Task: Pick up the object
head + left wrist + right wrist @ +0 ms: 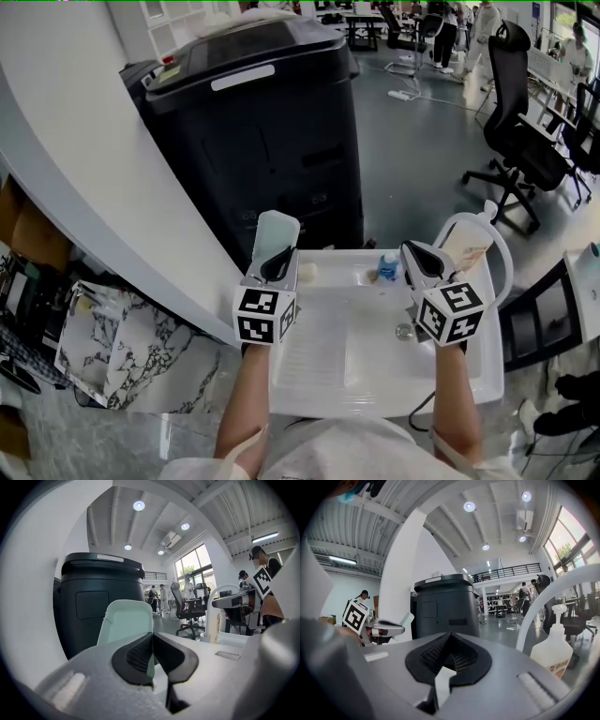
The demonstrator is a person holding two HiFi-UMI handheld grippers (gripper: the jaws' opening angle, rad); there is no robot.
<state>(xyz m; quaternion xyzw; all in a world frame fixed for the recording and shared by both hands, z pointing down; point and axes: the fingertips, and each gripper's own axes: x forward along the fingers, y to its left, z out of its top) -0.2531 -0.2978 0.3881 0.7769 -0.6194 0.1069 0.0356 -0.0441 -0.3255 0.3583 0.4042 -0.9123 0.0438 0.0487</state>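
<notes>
there are two grippers and one thing to pick up. the left gripper (278, 264) has one pale green dish (275, 230). its fingers are pressed together on the lower edge of the dish, which stands almost upright over the back left corner of the white sink (375, 370). the right gripper (419, 255) has its fingers closed too, tip against tip, with nothing between them. it is above the right part of the sink.

the left gripper view shows the thin green edge pinched between the fingers (133, 656) (the head view hides this behind the gripper body). the right gripper view shows the right gripper (450, 637) empty.

only the head view looks into the sink, where i count one small blue thing (387, 270) and one drain (405, 331). one spray bottle (466, 251) stands at the back right, under one white arched pipe (503, 258). one big black machine (262, 141) stands close behind the sink and the dish. two black office chairs (520, 141) are on the floor, well apart to the right.
</notes>
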